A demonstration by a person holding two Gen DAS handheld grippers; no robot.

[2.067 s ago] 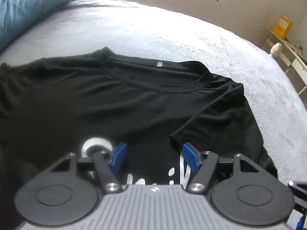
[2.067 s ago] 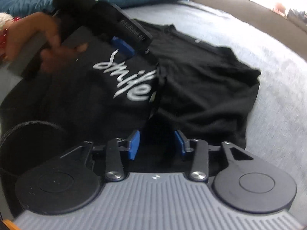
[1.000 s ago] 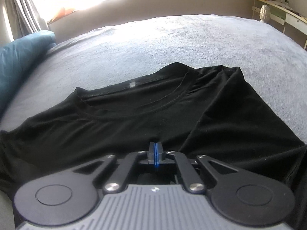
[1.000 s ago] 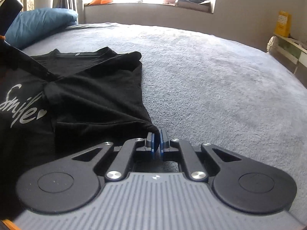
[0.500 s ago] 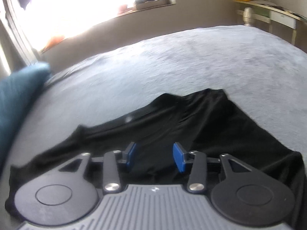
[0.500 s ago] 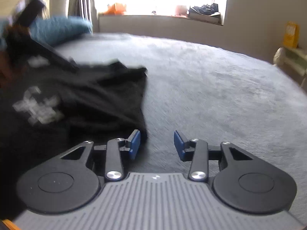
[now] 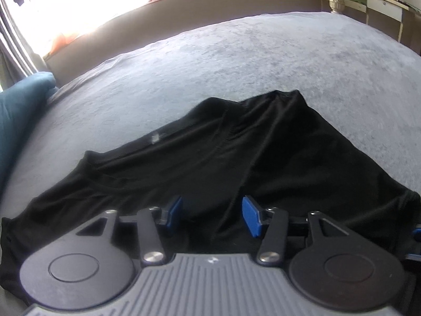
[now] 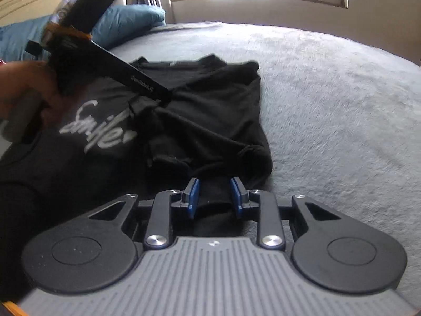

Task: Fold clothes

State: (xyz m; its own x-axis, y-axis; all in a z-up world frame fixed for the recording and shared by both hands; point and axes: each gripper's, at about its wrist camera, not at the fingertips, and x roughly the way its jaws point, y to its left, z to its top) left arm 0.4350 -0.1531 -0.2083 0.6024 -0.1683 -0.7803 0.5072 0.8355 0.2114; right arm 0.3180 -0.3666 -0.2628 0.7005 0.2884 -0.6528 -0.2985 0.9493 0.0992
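The black T-shirt (image 8: 210, 121) lies on the grey bedspread (image 8: 342, 105), front up, its right sleeve and side turned in over the chest beside the "Smile" print (image 8: 102, 129); a rumpled lump sits at its 5 o'clock corner. My worry is that this loose fold slides back or bunches if I drag cloth sideways, or that I pinch two layers and pull the flap open. My left gripper (image 7: 211, 216) hangs over the chest, jaws well apart, gripping nothing. My right gripper (image 8: 214, 197) has its jaws partly apart astride a ridge of hem fabric, not clamped as far as I can tell.
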